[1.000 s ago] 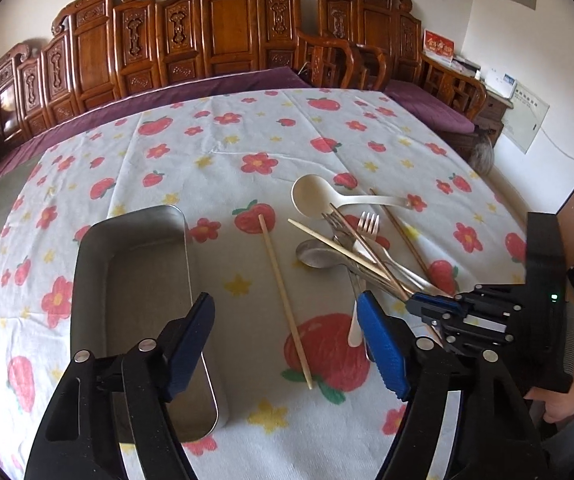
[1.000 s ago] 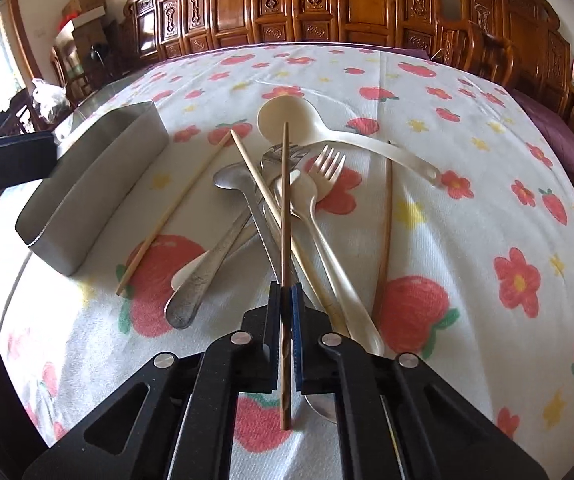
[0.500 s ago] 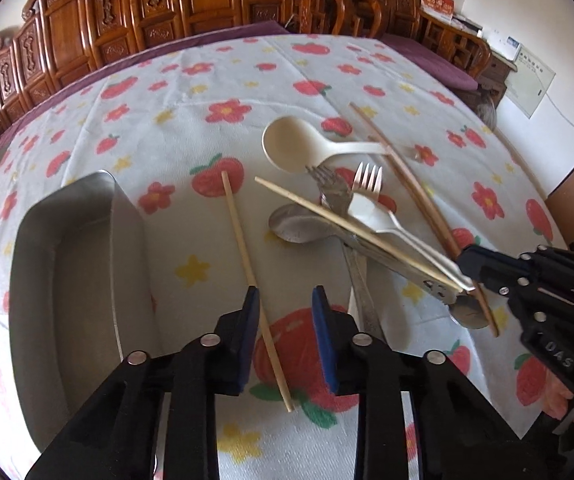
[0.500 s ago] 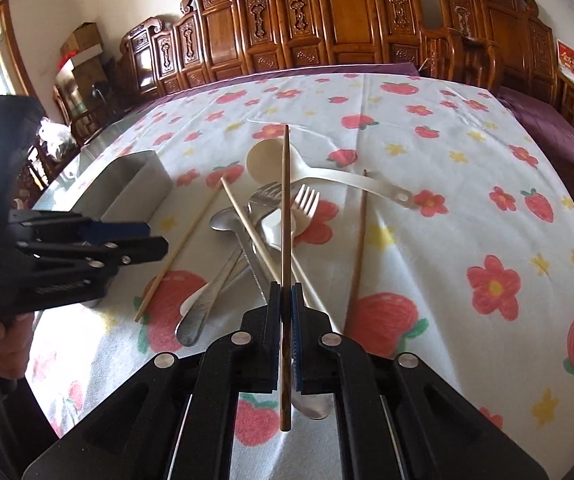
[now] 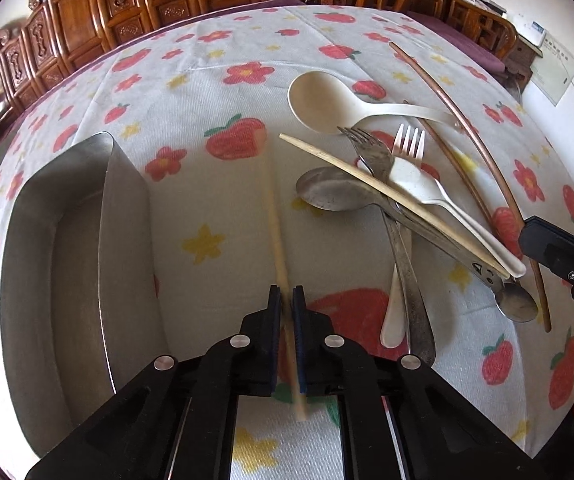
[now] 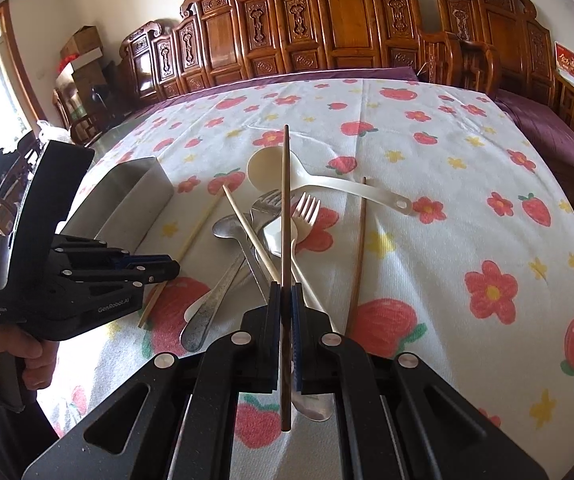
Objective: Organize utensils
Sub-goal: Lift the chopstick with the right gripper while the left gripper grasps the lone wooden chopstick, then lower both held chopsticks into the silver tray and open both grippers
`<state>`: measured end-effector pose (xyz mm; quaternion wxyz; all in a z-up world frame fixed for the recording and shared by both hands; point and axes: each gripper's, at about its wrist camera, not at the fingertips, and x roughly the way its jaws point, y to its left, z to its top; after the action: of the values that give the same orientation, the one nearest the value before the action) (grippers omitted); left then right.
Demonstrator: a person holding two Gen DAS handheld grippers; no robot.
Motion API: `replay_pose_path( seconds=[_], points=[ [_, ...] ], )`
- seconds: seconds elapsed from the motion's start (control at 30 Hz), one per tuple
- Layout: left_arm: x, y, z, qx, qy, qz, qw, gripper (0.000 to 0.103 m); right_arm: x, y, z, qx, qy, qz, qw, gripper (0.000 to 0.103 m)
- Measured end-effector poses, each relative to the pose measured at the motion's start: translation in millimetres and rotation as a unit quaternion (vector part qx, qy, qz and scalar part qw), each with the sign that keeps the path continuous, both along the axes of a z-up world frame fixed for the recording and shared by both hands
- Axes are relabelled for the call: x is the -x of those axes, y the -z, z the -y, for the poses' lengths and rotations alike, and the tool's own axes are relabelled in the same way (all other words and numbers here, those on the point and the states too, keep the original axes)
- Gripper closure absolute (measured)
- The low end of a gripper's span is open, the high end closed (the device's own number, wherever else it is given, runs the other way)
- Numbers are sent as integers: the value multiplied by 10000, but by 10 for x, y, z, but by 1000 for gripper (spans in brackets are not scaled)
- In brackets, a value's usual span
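My left gripper [image 5: 286, 300] is shut on a light bamboo chopstick [image 5: 275, 232], right of the steel box [image 5: 67, 240]. My right gripper [image 6: 286, 300] is shut on a dark brown chopstick [image 6: 285, 200] and holds it above the pile. It also shows in the left wrist view [image 5: 467, 128]. The pile holds a cream spoon [image 5: 327, 100], a cream fork [image 5: 427, 184], a metal fork [image 5: 371, 156], a metal spoon [image 5: 335, 196], another light chopstick [image 5: 387, 196] and another brown chopstick [image 6: 359, 248]. The left gripper also shows in the right wrist view [image 6: 167, 270].
The table wears a white cloth with strawberries and flowers [image 6: 467, 160]. Carved wooden chairs [image 6: 327, 24] line the far side. The steel box [image 6: 127, 200] stands left of the pile. Boxes [image 6: 83, 48] stack at the back left.
My left gripper has come down and shut on the light chopstick on the cloth. My right gripper has lifted the brown chopstick higher above the pile.
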<state>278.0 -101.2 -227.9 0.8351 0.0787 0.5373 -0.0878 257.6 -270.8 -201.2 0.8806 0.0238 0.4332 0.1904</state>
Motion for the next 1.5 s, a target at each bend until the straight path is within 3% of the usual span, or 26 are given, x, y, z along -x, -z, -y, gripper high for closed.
replay_pose_path(
  seconds=[0.1, 0.6, 0.83, 1.1, 1.5],
  points=[
    [55, -57, -46, -61, -101, 180, 9998, 99, 4, -23, -22, -13, -11, 10, 10000, 97],
    [531, -705, -447, 592, -252, 720, 9953, 99, 114, -136, -277, -97, -326, 89, 9994, 97],
    [623, -882, -704, 640, -342, 898, 9933, 99, 183, -141, -393, -78, -426, 101, 9990, 97],
    [570, -845, -1079, 615, -547, 824, 9932, 99, 285, -199, -525, -10, -533, 176, 9984, 97],
    [343, -579, -1416, 895, -699, 676, 9912, 99, 263, -203, -756, -15, -603, 233, 9979, 97]
  ],
)
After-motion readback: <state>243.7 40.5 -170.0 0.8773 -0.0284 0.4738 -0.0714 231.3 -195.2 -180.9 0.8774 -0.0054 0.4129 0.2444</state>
